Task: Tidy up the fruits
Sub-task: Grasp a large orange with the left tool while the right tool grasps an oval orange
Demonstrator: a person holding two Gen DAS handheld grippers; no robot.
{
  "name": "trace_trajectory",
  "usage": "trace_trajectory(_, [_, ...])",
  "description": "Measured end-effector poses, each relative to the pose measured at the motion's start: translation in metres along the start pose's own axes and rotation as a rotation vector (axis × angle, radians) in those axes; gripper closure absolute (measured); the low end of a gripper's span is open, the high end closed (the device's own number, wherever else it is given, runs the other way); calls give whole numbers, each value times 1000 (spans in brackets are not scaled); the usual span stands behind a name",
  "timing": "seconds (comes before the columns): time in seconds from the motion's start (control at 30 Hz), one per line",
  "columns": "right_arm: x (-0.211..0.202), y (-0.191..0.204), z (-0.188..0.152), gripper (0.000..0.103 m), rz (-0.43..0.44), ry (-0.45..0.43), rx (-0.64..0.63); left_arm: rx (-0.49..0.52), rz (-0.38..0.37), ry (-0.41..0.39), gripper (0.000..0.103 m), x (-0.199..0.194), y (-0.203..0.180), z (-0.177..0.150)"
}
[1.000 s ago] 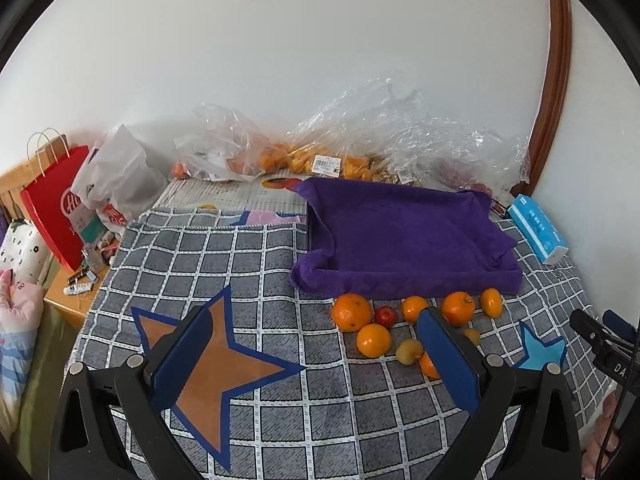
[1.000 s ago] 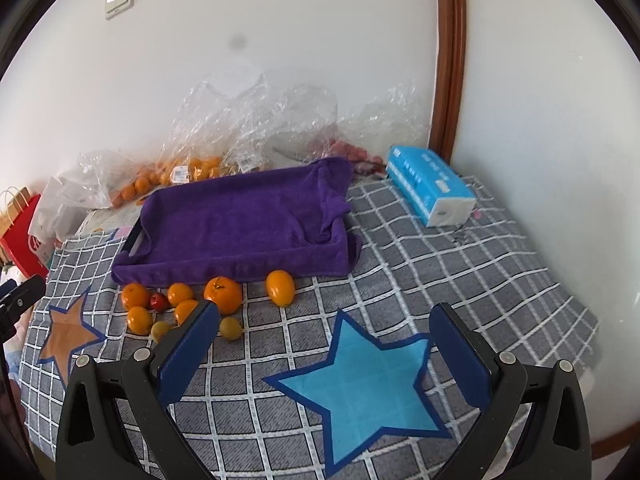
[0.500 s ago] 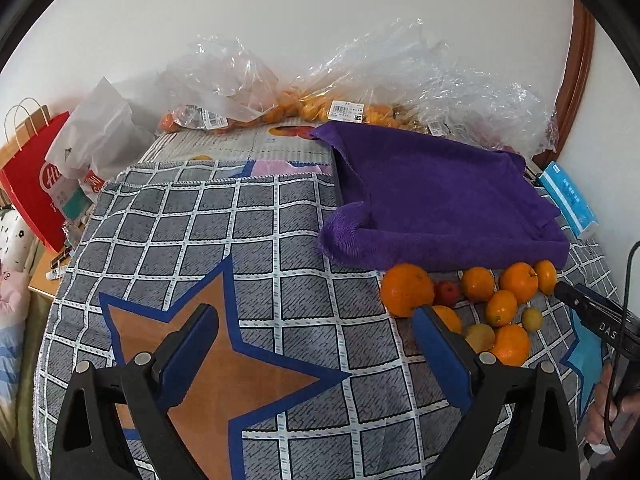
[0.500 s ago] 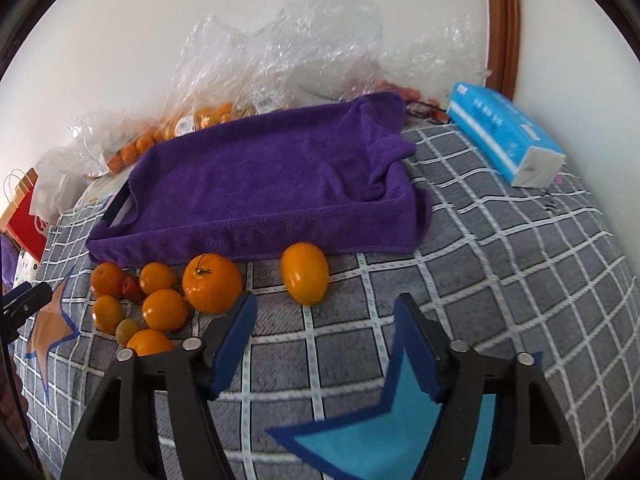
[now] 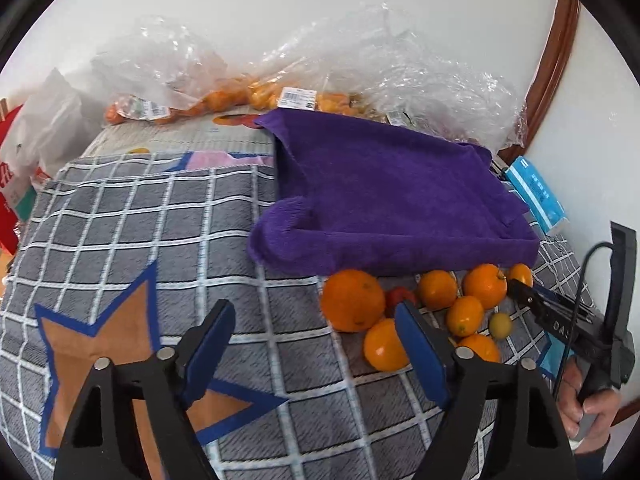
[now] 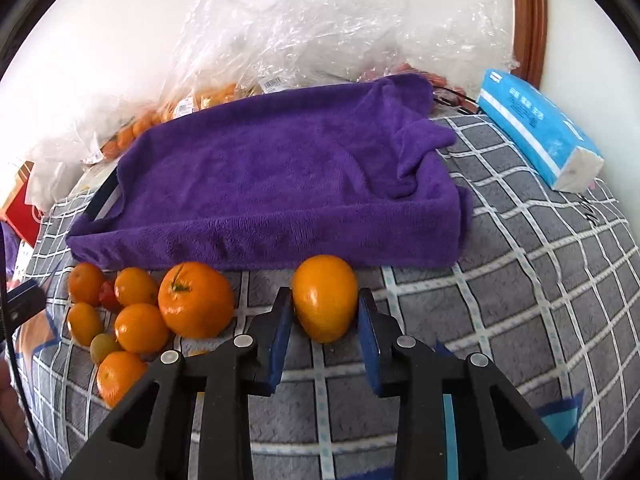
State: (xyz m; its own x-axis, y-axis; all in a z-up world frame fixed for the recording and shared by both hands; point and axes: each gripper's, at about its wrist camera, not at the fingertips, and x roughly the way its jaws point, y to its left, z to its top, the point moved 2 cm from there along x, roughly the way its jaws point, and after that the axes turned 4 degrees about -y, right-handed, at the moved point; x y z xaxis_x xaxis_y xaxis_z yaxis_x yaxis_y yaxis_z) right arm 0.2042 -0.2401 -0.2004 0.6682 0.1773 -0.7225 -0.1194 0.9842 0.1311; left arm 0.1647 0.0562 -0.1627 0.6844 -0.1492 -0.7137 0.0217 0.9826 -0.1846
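**Right jaws around an orange, left jaws over bare cloth**

My right gripper [image 6: 324, 312] has just been closing, and a lone orange [image 6: 325, 298] sits between its blue pads. The pads lie against the fruit's two sides, or so near that I see no gap; I take it as a grip. The orange rests on the grey checked cloth [image 6: 520, 280], just in front of the purple towel [image 6: 280, 168] that is draped over a tray.

To the left of that orange lies the fruit cluster [image 6: 132, 312]: a large orange with a green stem [image 6: 195, 300], several smaller oranges touching one another, a small red fruit [image 6: 108, 294] and a small yellow-green fruit [image 6: 103, 346].

My left gripper [image 5: 312, 336] has also just been closing, but stands partly open with nothing between its pads. It hangs over the checked cloth, between the orange star patch [image 5: 100, 344] and the cluster. Its right pad overlaps an orange [image 5: 382, 346] in the wrist view; I cannot tell if they touch. The biggest orange [image 5: 353, 299] lies just beyond that pad, against the towel's front edge.

Behind the towel, clear plastic bags [image 5: 360, 64] hold more oranges. A blue tissue pack [image 6: 536, 128] lies at the far right of the cloth. A red paper bag [image 5: 12, 184] stands at the left edge.

My right hand [image 5: 588, 404] shows in the left wrist view, wrapped round its gripper's handle.
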Motion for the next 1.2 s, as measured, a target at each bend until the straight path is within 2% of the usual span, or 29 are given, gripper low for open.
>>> trace_trajectory(0.07, [-5, -3, -5, 71, 1, -1, -1, 2, 1, 18, 30, 8, -5, 1])
trace_trajectory(0.17, [-10, -7, -11, 71, 15, -9, 0, -11, -12, 46, 42, 19, -6, 2])
trace_trajectory(0.4, [-7, -6, -14, 72, -5, -14, -17, -56, -86, 92, 50, 37, -8, 1])
trace_trajectory(0.5, [-8, -8, -14, 73, 0, -18, -9, -64, -118, 89, 63, 39, -9, 0])
trace_trajectory(0.77, [-14, -5, -14, 73, 0, -46, -24, -110, -145, 60, 64, 30, 2, 1])
trace_trajectory(1.03, [-31, -4, -11, 74, -28, -71, -12, -81, -97, 12, 64, 2, 7, 6])
trace_trajectory(1.07, [-36, -4, -9, 75, -26, -78, 1, -81, -96, 10, 64, -1, 8, 6])
trace_trajectory(1.1, [-39, -5, -7, 85, -24, -83, 9, -81, -96, 4, 64, -5, 8, 6])
trace_trajectory(1.13, [-44, -4, -5, 88, -22, -88, 19, -80, -95, 0, 64, -8, 8, 6])
trace_trajectory(1.2, [-50, -3, -1, 89, -19, -99, 24, -80, -97, -4, 64, -13, 8, 4])
